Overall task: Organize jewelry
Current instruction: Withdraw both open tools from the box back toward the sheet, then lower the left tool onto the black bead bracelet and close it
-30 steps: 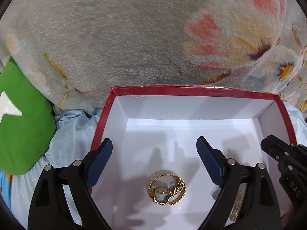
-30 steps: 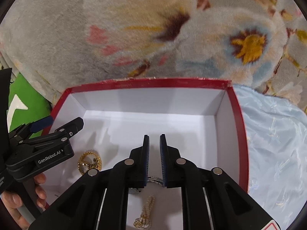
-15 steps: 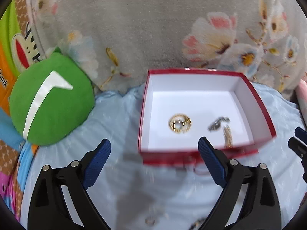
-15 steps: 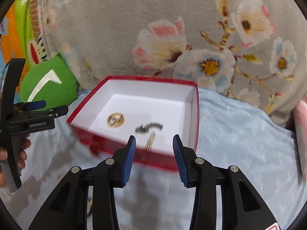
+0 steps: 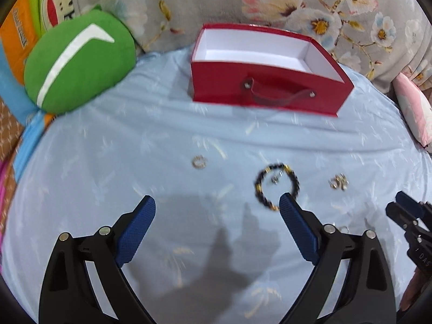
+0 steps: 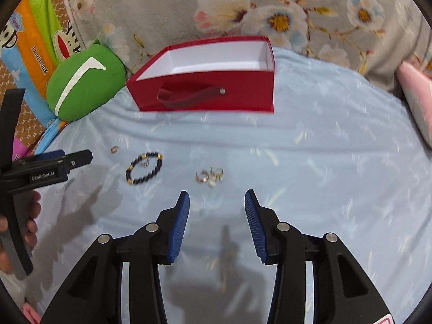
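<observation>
A red box [image 5: 270, 91] with a white inside stands at the back of the light blue bedsheet; it also shows in the right wrist view [image 6: 205, 91]. A black and gold bead bracelet [image 5: 278, 186] lies on the sheet by my left gripper's right finger. A small ring [image 5: 199, 162] lies further left, and a gold earring cluster [image 5: 338, 183] to the right. In the right wrist view the bracelet [image 6: 144, 168], ring [image 6: 114, 149] and earring cluster [image 6: 210, 176] lie ahead. My left gripper [image 5: 217, 216] is open and empty. My right gripper [image 6: 217, 208] is open and empty.
A green round cushion [image 5: 78, 62] lies left of the box. A grey flowered blanket [image 5: 270, 0] rises behind it. A pink pillow [image 5: 415, 108] sits at the right edge. Colourful printed bedding [image 6: 29, 48] lies at the far left.
Both grippers have pulled back out of the box and down toward the sheet. The right gripper has opened. Loose jewelry on the sheet has come into view.
</observation>
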`<state>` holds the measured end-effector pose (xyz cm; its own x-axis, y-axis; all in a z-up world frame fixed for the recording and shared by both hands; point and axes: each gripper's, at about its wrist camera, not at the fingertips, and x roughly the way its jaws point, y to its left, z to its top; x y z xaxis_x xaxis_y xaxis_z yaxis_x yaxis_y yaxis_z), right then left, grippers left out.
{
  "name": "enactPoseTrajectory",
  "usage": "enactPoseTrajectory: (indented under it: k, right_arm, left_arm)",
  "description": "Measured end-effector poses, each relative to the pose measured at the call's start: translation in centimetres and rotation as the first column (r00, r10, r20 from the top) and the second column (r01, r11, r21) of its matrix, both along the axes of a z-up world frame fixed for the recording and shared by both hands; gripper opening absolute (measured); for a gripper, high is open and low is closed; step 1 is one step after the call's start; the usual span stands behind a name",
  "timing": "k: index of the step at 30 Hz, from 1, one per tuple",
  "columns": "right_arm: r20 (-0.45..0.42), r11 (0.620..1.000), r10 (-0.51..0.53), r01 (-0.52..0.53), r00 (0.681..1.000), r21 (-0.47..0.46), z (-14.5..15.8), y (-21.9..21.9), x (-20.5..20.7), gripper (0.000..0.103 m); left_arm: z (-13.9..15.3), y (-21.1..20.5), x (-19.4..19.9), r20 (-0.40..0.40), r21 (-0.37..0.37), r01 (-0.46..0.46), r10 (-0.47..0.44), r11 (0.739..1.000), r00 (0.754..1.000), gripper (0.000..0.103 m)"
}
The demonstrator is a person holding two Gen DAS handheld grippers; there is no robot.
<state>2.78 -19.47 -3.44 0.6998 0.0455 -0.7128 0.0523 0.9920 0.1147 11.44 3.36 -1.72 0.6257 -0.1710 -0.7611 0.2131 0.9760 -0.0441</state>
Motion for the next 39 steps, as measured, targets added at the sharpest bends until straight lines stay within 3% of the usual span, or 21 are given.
enactPoseTrajectory:
  k: [6, 13, 25, 30, 33, 36, 39]
  right_arm:
    - [-0.037, 0.999, -0.030, 0.032, 0.999, 0.033, -1.9, -0.2, -0.7, 0.042]
    - [-0.046, 0.997, -0.050, 0.052, 0.998, 0.051, -2.4, -0.6, -0.4, 0.042]
    - [-0.046, 0.996, -0.045, 0.048, 0.998, 0.076, -2.6, -0.9, 0.9, 0.042]
    - [-0.060, 0.996, -0.040, 0.045, 0.997, 0.080, -3.0, -0.9, 2.0, 0.042]
    - [-0.059, 0.996, -0.039, 0.043, 0.997, 0.078, -3.1, -0.8, 2.8, 0.042]
    - [-0.063, 0.996, -0.032, 0.037, 0.998, 0.081, -3.2, -0.8, 3.7, 0.042]
    - [-0.061, 0.996, -0.025, 0.030, 0.998, 0.084, -3.1, -0.5, 4.3, 0.042]
  left_arm:
    - [-1.3, -2.1, -0.7, -0.002, -0.008, 0.035, -0.035, 0.999, 0.999, 0.090]
    - [-1.9, -4.7, 1.2, -0.002, -0.025, 0.066, -0.066, 0.998, 0.998, 0.089]
    - [-3.6, -6.4, 3.9, -0.052, -0.050, 0.086, -0.089, 0.995, 0.995, 0.054]
    - [-4.1, -6.5, 4.2, -0.074, -0.067, 0.098, -0.103, 0.993, 0.992, 0.023]
    - [-4.0, -6.5, 4.2, -0.075, -0.084, 0.112, -0.118, 0.990, 0.990, 0.009]
    - [-3.4, -6.4, 3.9, -0.054, -0.103, 0.127, -0.133, 0.987, 0.990, 0.001]
    - [-2.4, -6.2, 3.5, -0.026, -0.118, 0.140, -0.144, 0.983, 0.989, 0.000]
